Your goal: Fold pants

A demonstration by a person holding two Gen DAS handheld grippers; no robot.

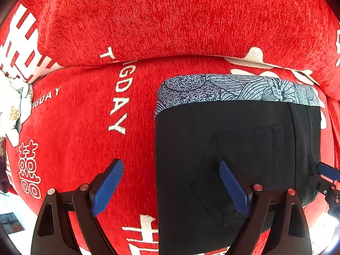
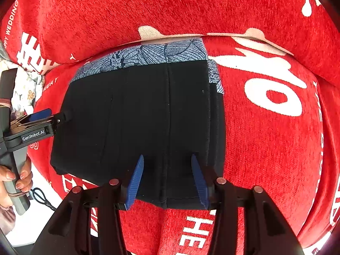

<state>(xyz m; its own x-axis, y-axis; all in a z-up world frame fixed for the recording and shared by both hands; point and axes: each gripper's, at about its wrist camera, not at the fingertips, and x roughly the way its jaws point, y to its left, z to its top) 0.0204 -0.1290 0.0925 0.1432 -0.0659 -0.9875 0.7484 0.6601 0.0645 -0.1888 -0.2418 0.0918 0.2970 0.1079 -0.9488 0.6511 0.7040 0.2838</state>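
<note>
Black pants [image 1: 233,148] lie folded into a compact rectangle on a red sofa seat; a blue-grey leaf-patterned garment [image 1: 233,89] shows under their far edge. My left gripper [image 1: 170,170] is open, hovering over the pants' left edge, one finger over the red fabric, one over the back pocket. In the right wrist view the pants [image 2: 138,116] fill the centre. My right gripper [image 2: 166,165] is open, its blue fingers [image 2: 136,180] over the near edge of the pants. The left gripper [image 2: 45,116] shows at the pants' left side there.
The red sofa cover [image 1: 85,127] with white lettering spreads all around, and the back cushion [image 1: 170,21] rises behind the pants. A pale floral cloth [image 1: 12,106] lies at the far left. A hand [image 2: 19,176] holds the left gripper's handle.
</note>
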